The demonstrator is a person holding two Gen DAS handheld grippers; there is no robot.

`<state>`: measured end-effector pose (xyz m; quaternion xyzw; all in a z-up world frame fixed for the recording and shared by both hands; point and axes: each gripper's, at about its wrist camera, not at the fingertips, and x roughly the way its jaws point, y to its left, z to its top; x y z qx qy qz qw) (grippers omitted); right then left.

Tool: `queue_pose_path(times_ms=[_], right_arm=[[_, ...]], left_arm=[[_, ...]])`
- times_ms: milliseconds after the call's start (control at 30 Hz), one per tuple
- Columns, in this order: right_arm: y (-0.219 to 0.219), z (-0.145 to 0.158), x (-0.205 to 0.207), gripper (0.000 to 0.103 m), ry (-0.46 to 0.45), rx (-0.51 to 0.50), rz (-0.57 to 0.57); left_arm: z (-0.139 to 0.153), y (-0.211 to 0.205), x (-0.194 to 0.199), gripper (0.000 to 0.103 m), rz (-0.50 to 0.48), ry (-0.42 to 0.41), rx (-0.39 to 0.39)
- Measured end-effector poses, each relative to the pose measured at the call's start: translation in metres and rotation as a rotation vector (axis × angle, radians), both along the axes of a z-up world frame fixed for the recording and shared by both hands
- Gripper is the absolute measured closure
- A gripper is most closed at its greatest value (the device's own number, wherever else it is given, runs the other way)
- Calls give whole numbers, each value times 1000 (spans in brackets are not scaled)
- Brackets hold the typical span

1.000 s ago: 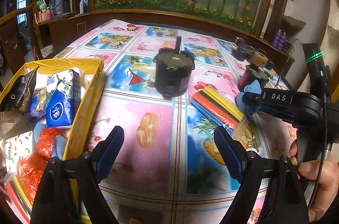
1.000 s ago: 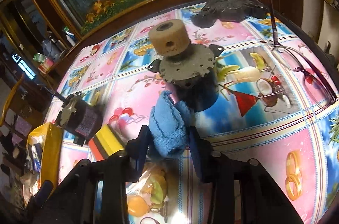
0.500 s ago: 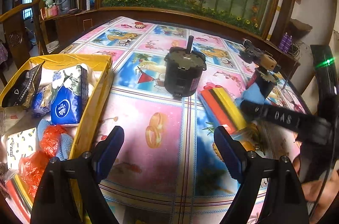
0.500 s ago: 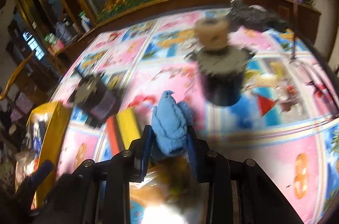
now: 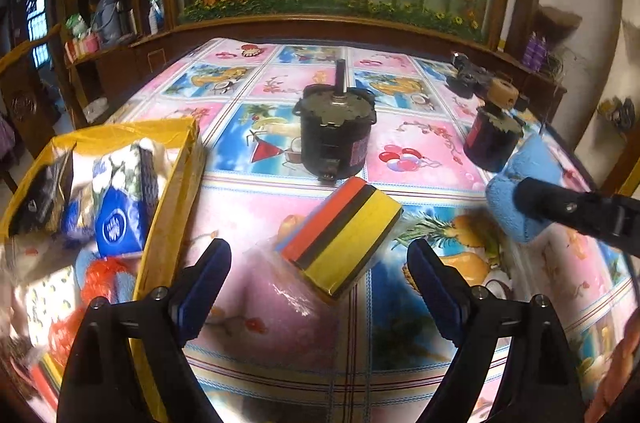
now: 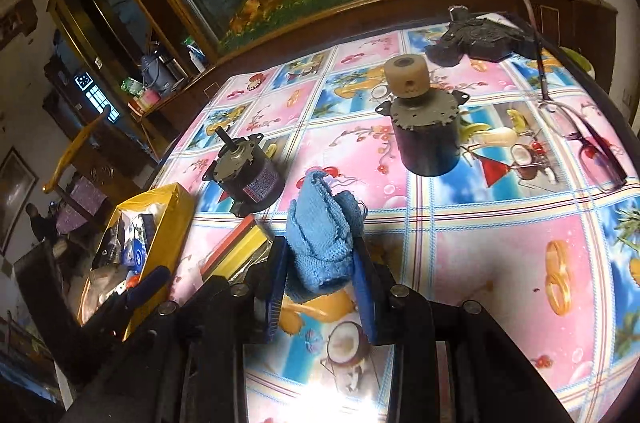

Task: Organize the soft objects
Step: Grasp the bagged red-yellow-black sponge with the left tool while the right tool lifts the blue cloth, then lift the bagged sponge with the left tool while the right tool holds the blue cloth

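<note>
My right gripper (image 6: 320,259) is shut on a blue knitted cloth (image 6: 322,235) and holds it above the table; the cloth also shows in the left wrist view (image 5: 520,191) at the right. My left gripper (image 5: 320,279) is open and empty, just in front of a wrapped pack of striped sponges (image 5: 344,231), red, black and yellow, lying on the tablecloth. A yellow box (image 5: 176,183) at the left holds soft things: a blue tissue pack (image 5: 116,219), red mesh and bags. The box also shows in the right wrist view (image 6: 168,223).
Two dark motors stand on the table, one mid-table (image 5: 334,135) and one with a tan wheel (image 6: 424,127). A black part (image 6: 476,41) and spectacles (image 6: 580,139) lie at the far right. A wooden cabinet with a flower panel runs behind.
My right gripper has lifted the blue cloth away from the wheel motor and carried it left, toward the box. My left gripper has moved closer to the sponge pack, still open.
</note>
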<state>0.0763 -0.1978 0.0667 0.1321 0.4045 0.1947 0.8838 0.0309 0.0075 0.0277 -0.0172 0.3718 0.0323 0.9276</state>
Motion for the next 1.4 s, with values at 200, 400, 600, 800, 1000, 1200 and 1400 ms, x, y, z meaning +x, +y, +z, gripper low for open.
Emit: queue_pose_path(times_ms=[200, 400, 600, 800, 1000, 1200, 1400], right_arm=[[-4, 2, -2, 70, -9, 12, 3], [-5, 6, -5, 70, -11, 37, 12], [5, 6, -7, 69, -15, 19, 28], [13, 0, -6, 69, 2, -21, 33], [15, -4, -5, 69, 2, -48, 27], [16, -6, -5, 70, 5, -60, 29], [19, -8, -4, 70, 5, -67, 31]], left_arm=[[-7, -7, 30, 10, -53, 98, 83], [-28, 8, 52, 10, -46, 209, -23], [-30, 3, 45, 14, -60, 180, -8], [-25, -2, 35, 42, -83, 148, 4], [-18, -10, 23, 47, -98, 90, 33], [-3, -14, 11, 47, -80, -11, 85], [4, -14, 6, 47, -74, -60, 103]])
